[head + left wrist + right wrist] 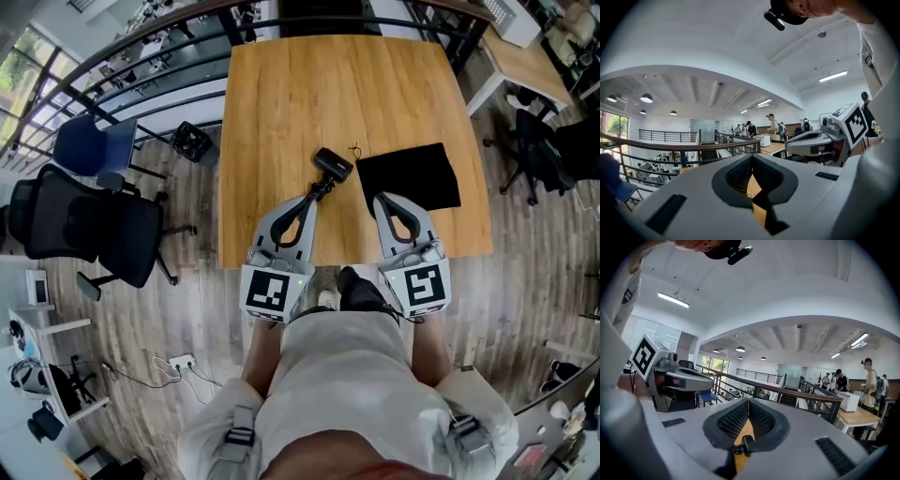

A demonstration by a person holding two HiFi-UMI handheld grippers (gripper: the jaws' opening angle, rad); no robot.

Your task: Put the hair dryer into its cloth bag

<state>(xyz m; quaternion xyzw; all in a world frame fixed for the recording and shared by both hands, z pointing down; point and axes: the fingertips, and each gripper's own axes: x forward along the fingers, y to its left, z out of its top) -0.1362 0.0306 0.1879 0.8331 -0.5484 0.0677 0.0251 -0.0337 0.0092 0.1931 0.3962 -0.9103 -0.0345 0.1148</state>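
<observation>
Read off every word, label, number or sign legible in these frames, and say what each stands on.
No word, brand or number can be read anywhere.
left gripper's cube: a black-and-white square marker, a pattern only, no letters.
right gripper's cube: the same kind of marker, no letters.
sleeve print: a dark mark on the person's white sleeve, too blurred to read.

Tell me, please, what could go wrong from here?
1. The left gripper, fingers together, is close to the hair dryer; it may push the dryer away instead of gripping it.
2. The cloth bag lies flat, with no open mouth visible; the right gripper, also shut, may pinch both layers.
</observation>
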